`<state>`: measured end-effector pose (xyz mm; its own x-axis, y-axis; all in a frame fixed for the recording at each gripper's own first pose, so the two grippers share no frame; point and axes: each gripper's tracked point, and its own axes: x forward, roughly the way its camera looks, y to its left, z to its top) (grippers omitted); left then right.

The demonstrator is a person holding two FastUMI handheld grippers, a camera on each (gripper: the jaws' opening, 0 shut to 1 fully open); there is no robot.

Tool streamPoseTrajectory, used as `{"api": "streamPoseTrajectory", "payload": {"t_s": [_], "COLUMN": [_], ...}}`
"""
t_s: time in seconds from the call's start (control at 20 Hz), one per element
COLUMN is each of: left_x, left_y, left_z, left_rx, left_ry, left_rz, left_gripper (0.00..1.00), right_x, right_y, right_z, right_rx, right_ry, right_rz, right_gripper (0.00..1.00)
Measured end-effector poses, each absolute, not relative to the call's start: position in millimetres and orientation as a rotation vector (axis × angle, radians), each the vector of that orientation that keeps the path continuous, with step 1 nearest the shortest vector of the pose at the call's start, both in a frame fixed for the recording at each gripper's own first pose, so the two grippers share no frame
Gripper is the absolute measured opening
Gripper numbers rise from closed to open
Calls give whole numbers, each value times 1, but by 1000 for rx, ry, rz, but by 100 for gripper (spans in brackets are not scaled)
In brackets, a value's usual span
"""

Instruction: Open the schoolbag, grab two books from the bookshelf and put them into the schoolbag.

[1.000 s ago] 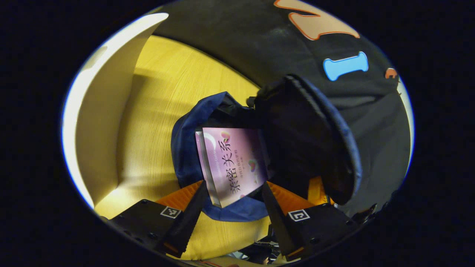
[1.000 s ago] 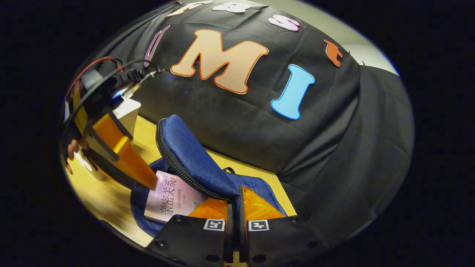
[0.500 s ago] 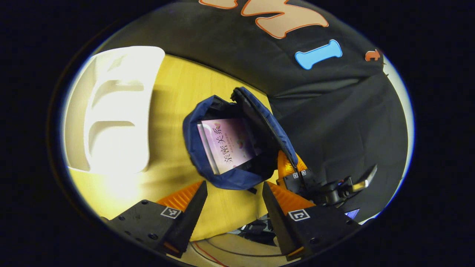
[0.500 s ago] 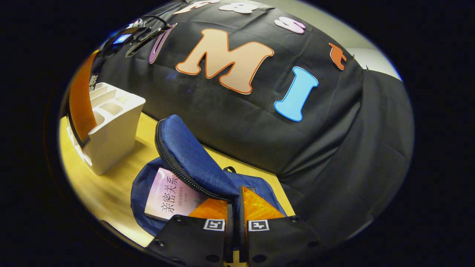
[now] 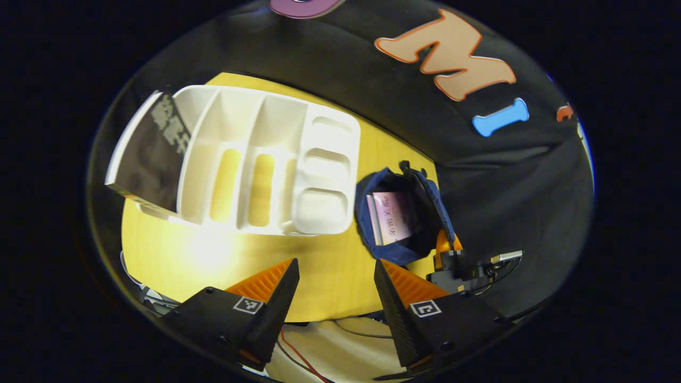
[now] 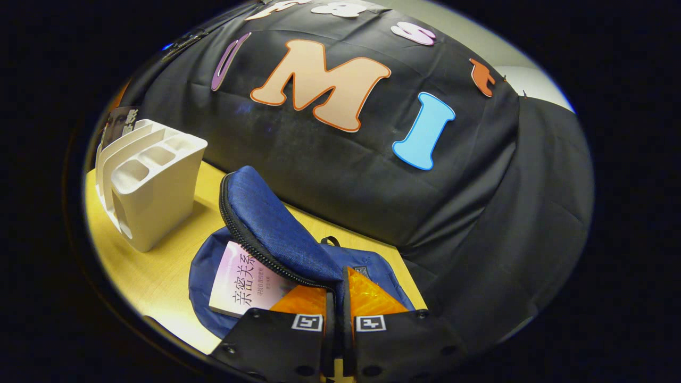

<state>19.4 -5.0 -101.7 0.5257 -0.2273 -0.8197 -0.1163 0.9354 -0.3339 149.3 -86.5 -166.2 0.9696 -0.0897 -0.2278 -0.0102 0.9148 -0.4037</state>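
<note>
Black hand-held gripper (image 5: 335, 276), square markers

Left gripper (image 5: 336, 276): jaws spread wide, nothing between the fingers, held high and angled downward. Right gripper (image 6: 337, 298): fingers pressed together on the raised blue fabric flap of the schoolbag (image 6: 276, 234), pinching its zippered edge (contact visible on both sides of the cloth). In the left gripper view, the right gripper (image 5: 446, 247) appears farther off, low and upright at the flap's edge.
</note>
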Motion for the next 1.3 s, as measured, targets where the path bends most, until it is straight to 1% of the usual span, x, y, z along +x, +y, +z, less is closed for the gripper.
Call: {"api": "streamPoseTrajectory", "payload": {"t_s": [0.25, 0.5, 0.6, 0.75, 0.9, 1.05, 1.3], "left_x": [10, 24, 32, 41, 50, 70, 98], "left_y": [57, 126, 158, 204, 223, 222, 227], "left_z": [-66, -28, -22, -30, -47, -62, -85], "left_rx": [-415, -432, -427, -360, -320, -325, -241], "left_ry": [1041, 986, 971, 986, 1026, 1055, 1106], "left_rz": [80, 220, 267, 330, 348, 312, 277], "left_gripper": [84, 84, 84, 84, 82, 79, 74], "right_x": [149, 149, 149, 149, 150, 149, 151], "right_y": [-86, -85, -85, -84, -84, -83, -84], "right_z": [-169, -169, -170, -170, -170, -172, -177], "right_rx": [-426, -439, -438, -441, -440, -441, -439], "right_ry": [252, 257, 260, 269, 281, 294, 310], "right_rz": [-42, -51, -56, -64, -78, -90, -110], "right_gripper": [8, 9, 8, 8, 8, 8, 8]}}
